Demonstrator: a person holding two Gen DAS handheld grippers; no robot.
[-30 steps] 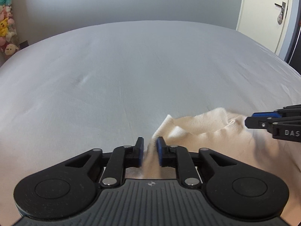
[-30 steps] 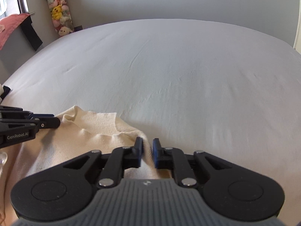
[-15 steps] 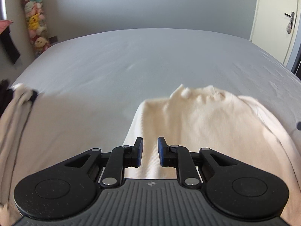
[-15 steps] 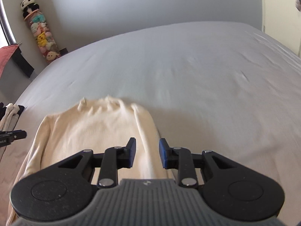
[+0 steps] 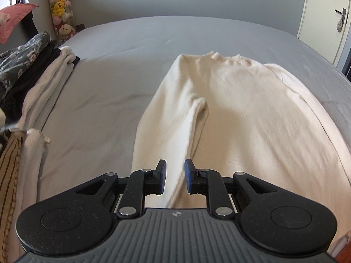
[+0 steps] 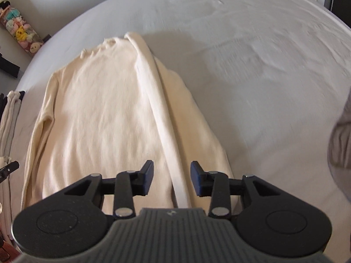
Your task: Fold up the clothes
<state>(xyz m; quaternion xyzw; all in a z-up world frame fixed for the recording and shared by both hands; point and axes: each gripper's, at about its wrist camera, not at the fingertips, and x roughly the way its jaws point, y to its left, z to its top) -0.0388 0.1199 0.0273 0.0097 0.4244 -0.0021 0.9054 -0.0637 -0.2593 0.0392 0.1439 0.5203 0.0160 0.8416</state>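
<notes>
A cream long-sleeved sweater lies spread flat on the grey bed sheet, collar at the far end. In the left wrist view its left sleeve lies along the body, and my left gripper hovers open over the sleeve's lower part. In the right wrist view the sweater shows its right sleeve folded in along the body, and my right gripper is open wide above the sleeve's near end. Neither gripper holds cloth.
A pile of other clothes lies along the bed's left edge, also in the right wrist view. Plush toys hang at the far left wall. A door stands at the far right. Bare sheet lies right of the sweater.
Both grippers let go of the sweater's shoulders and drew back towards its hem. The sweater now lies flat. The right gripper has opened wider.
</notes>
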